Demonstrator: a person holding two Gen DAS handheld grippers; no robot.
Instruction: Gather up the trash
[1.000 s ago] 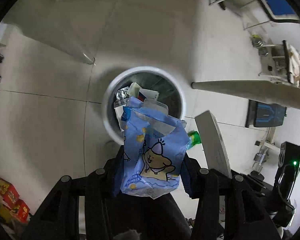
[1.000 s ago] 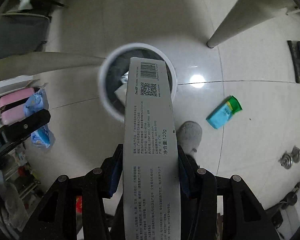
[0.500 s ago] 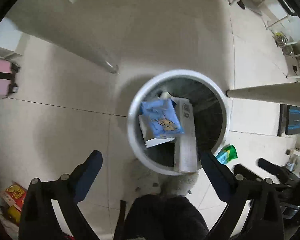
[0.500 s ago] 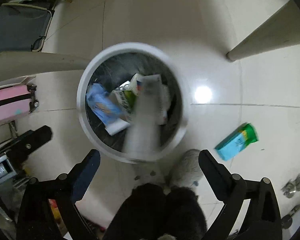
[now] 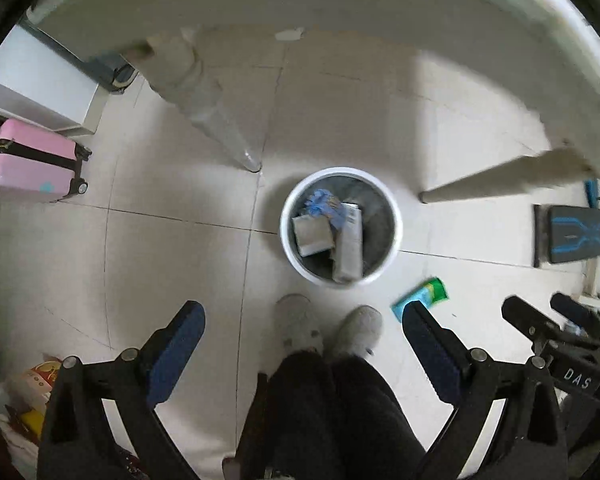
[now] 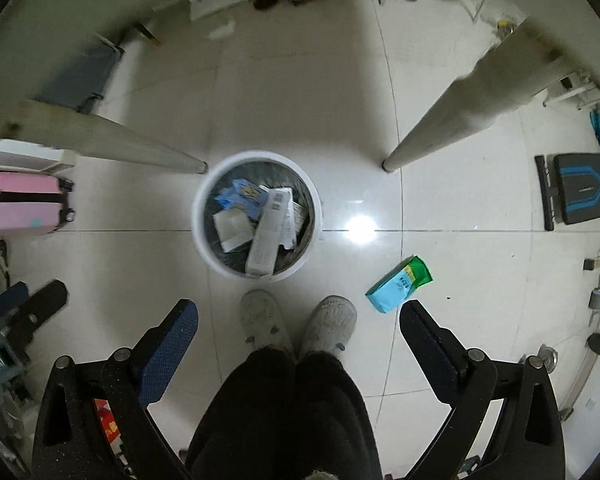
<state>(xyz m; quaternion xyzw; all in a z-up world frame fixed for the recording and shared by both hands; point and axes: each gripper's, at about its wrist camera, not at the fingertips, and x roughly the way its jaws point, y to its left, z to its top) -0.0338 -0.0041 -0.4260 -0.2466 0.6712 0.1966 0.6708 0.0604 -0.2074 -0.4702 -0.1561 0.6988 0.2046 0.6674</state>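
Through the left wrist camera we look straight down at the bin [image 5: 341, 225], white-rimmed and dark-lined, just right of the frame's centre. A blue snack bag [image 5: 325, 205] lies in it at the upper left, beside a long grey carton [image 5: 350, 246] and a pale flat box [image 5: 313, 235]. Our left tool [image 5: 304, 334] stands wide with nothing between its blue pads; its jaws have just been opening. One piece is not yet collected: a teal and green packet [image 5: 422, 298] on the floor, lower right of the bin, just past the right pad. The person's slippers [image 5: 327, 326] stand below the bin.

Through the right wrist camera the bin [image 6: 257, 216] sits left of centre, the carton [image 6: 270, 236] leaning across it and the blue bag [image 6: 240, 197] at its upper left. Our right tool [image 6: 299, 330] is likewise wide and empty, its jaws having just been opening too. The teal and green packet [image 6: 399, 284] lies right of the bin, near the right pad's tip.

We judge the packet comes next. It looks flat and glossy, though blur leaves that unsure, so the pads could skid off it on the smooth tiles or push it away. The carton appears to reach the rim; a careless drop onto it might tip something back out.
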